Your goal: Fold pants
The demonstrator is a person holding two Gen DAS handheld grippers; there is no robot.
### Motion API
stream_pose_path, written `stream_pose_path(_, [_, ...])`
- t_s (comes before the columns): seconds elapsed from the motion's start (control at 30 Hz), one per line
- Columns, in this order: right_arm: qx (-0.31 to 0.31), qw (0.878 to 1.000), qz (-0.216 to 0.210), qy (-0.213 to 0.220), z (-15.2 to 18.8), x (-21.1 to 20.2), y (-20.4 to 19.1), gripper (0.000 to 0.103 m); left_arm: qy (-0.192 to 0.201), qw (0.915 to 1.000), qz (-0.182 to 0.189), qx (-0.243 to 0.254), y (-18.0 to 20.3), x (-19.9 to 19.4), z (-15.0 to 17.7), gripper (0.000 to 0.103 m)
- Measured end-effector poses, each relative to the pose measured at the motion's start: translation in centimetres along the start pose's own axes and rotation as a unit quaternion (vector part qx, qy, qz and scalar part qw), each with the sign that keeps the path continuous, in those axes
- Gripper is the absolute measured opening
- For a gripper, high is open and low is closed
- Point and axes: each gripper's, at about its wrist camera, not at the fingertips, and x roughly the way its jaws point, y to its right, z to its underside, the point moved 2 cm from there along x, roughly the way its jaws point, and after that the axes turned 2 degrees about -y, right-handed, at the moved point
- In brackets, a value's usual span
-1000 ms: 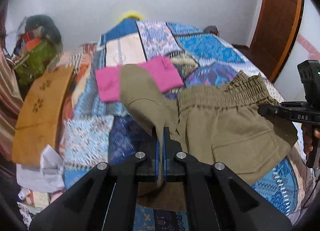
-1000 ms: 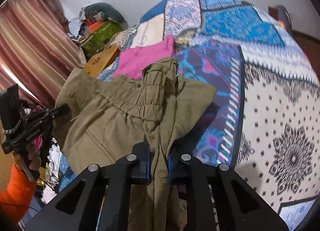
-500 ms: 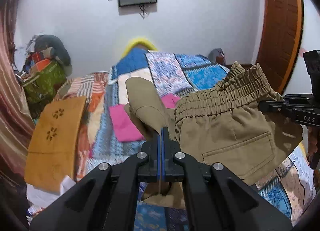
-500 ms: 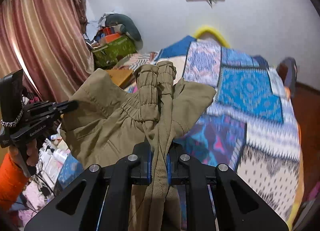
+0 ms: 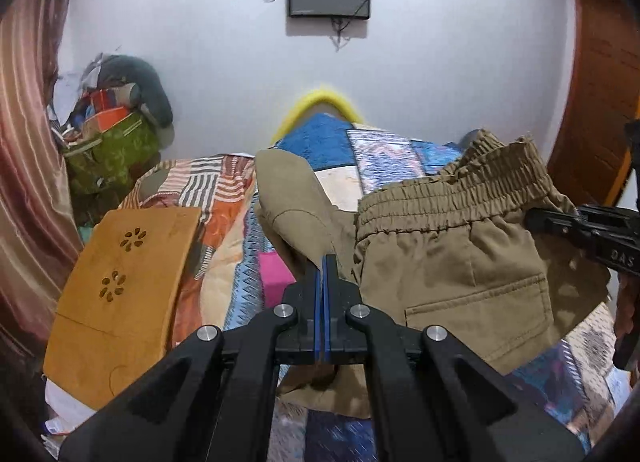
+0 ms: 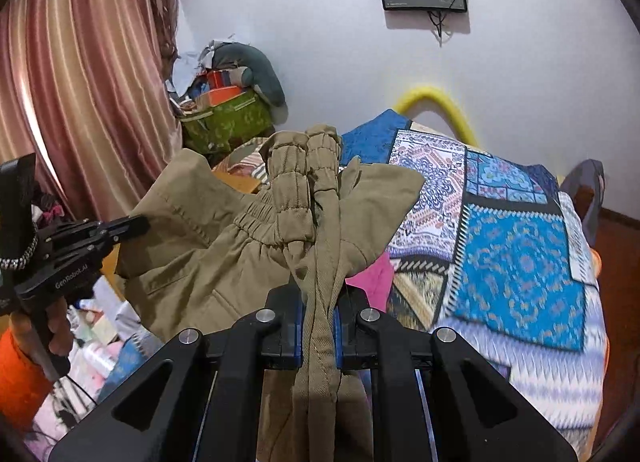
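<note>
My left gripper (image 5: 325, 276) is clamped tight, fingers (image 5: 318, 290) pressed together on a thin fold of the pants (image 5: 448, 262), held up above the bed (image 6: 520, 254) near its left edge. From the right camera I see that left gripper (image 6: 138, 224) side-on, my hand (image 6: 56, 326) wrapped round its handle, orange sleeve below. My right gripper (image 6: 318, 302) has its fingers (image 6: 298, 326) pinched on a thick bunched strip of cloth, a gap left between them. It shows at the left view's right edge (image 5: 536, 218), level, pointing inward.
</note>
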Motion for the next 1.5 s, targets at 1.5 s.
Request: stream_pose_path(1.5, [-0.023,0.996,0.067,0.059,0.1,-12.8,-3.5,0.041,0.022,0.9996,0.012,0.012,1.0,-12.3,-0.6,0.004])
